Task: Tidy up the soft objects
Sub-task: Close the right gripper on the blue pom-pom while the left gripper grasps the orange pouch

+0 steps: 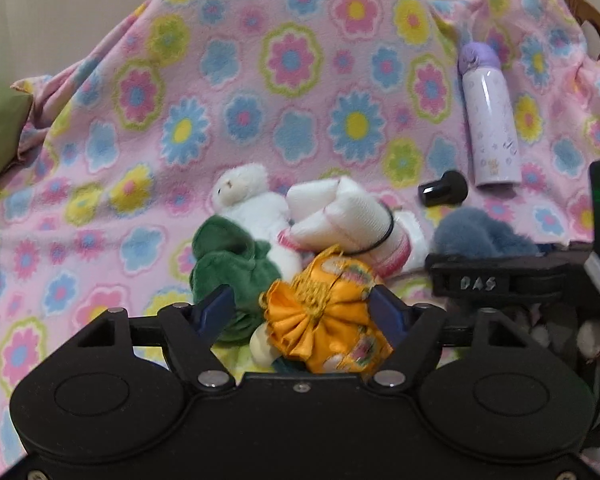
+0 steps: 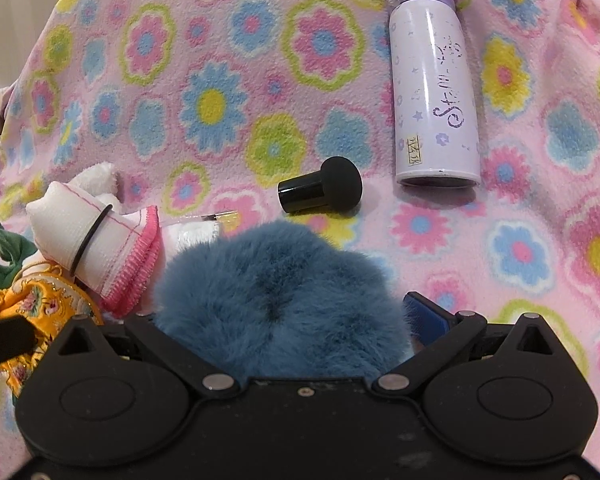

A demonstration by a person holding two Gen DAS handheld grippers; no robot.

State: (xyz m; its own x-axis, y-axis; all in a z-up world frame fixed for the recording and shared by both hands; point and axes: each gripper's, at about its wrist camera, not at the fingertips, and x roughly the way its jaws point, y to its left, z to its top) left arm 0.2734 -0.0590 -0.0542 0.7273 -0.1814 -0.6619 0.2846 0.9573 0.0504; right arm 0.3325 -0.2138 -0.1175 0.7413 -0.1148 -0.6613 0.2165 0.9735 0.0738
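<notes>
On the flowered pink fleece blanket [image 1: 140,92] the soft things lie heaped around the rolled white cloth [image 1: 352,216], which is bound with a black elastic band. The left gripper [image 1: 302,306] has its blue pads on either side of the orange satin pouch [image 1: 328,312], just in front of the roll, and they appear to press its sides, so I judge it gripped, with the jaws partly closed. A green plush piece [image 1: 228,264] lies against the pouch's left side, and a white plush lamb [image 1: 246,196] sits behind the roll. To the right of the roll, the right gripper [image 2: 284,312] surrounds the blue furry scrunchie [image 2: 276,280]; one blue pad shows at its right edge, the other is buried in fur, so I cannot tell whether it is clamped. Beyond the scrunchie lie a black mushroom-shaped sponge applicator [image 2: 320,190] and a lilac flask [image 2: 434,84], both well apart from the heap. The pouch looks light, slick and squashy, likely to slip; it is best held across its gathered middle. The scrunchie should compress greatly, so it wants a deep grip through its ring.
</notes>
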